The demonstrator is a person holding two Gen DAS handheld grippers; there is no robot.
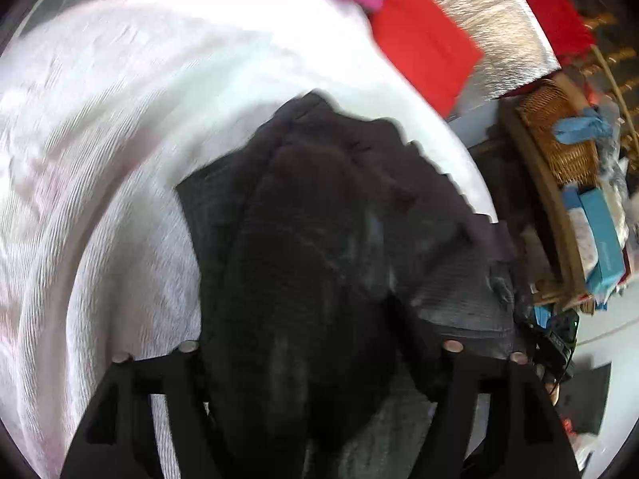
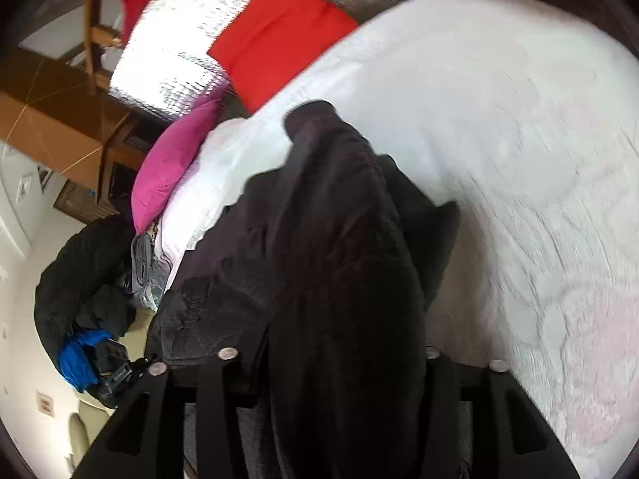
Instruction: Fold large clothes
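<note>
A: What is carrying everything here?

B: A bed (image 2: 519, 127) under a white textured bedspread is filling most of both views. A dark garment (image 2: 319, 239) is lying on it, near the bed's side edge in the right wrist view, bunching up toward both cameras.

A: Why is it sitting like that?

B: I am judging that it is being gathered for a fold. A thick roll of the fabric is running up between each pair of jaws, as if each end were being lifted at once.

A: And the pillows?

B: A red pillow (image 2: 275, 28) is leaning at the head of the bed against a silvery quilted panel, and a magenta pillow (image 2: 175, 163) is resting at the bed's corner beside it. They are staying clear of the working area.

A: How are the jaws standing?

B: The left gripper (image 1: 319, 359) is showing its jaws apart with the dark garment (image 1: 319, 219) bulging between them. The right gripper (image 2: 331, 363) is looking the same. Whether the pads are pressing the cloth, I cannot tell.

A: What is hidden?

B: The fingertips are being swallowed by black fabric against black plastic. Motion blur is smearing the bedspread, and the garment's kind is staying unclear. A wicker basket (image 1: 559, 135) is sitting beyond the bed's edge among blurry clutter.
</note>
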